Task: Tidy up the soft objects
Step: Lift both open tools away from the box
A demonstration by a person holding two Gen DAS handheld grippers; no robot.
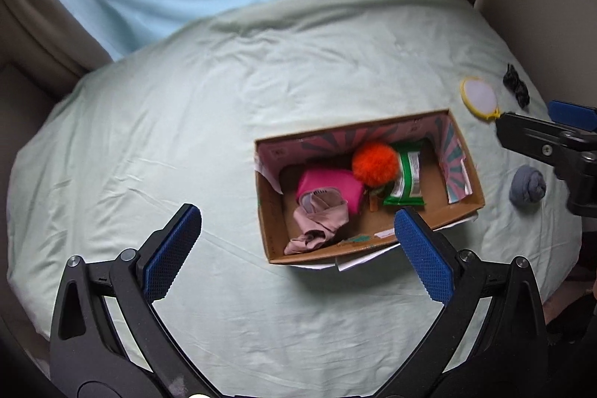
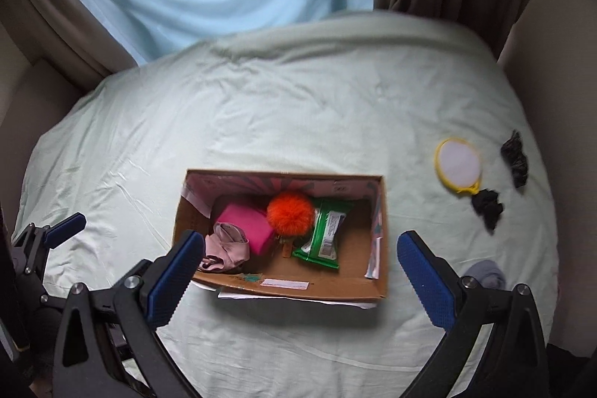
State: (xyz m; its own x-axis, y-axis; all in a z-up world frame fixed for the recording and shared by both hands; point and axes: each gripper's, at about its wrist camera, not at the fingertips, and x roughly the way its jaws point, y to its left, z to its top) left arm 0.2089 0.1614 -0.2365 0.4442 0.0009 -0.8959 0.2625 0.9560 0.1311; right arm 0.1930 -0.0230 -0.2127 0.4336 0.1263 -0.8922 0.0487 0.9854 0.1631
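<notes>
Right wrist view: bed [image 2: 283, 107] with pale green sheet, cardboard box [image 2: 298, 286] at centre.
Left gripper [image 1: 298, 248]: fingers wide apart, nothing held, hovering over the bed just at 7 o'clock of the box.
Box, left end: pink crumpled garment [image 2: 227, 250] lying against a bright pink pouch [image 2: 248, 224].
Box, middle: orange pom-pom [image 2: 290, 211] at 12 o'clock inside, touching the pouch and a green wipes packet [image 2: 322, 235].
Box, right end: bare cardboard floor, room to spare.
Right gripper [image 2: 298, 267]: fingers spread apart, empty, poised above the box's near wall.
Grey rolled sock [image 2: 485, 273]: on the sheet at 4 o'clock of the box, partly hidden behind the right finger.
Yellow-rimmed round mirror [image 2: 458, 165]: on the sheet at 2 o'clock of the box.
Black scrunchie [image 2: 487, 207]: touching the mirror's handle end.
Dark patterned fabric piece [image 2: 515, 157]: farthest right, near the bed edge.
Progress: four things look packed; I judge roughly half done.
Left to do: the sock, scrunchie and dark fabric remain outside; whether the mirror belongs is unclear.
</notes>
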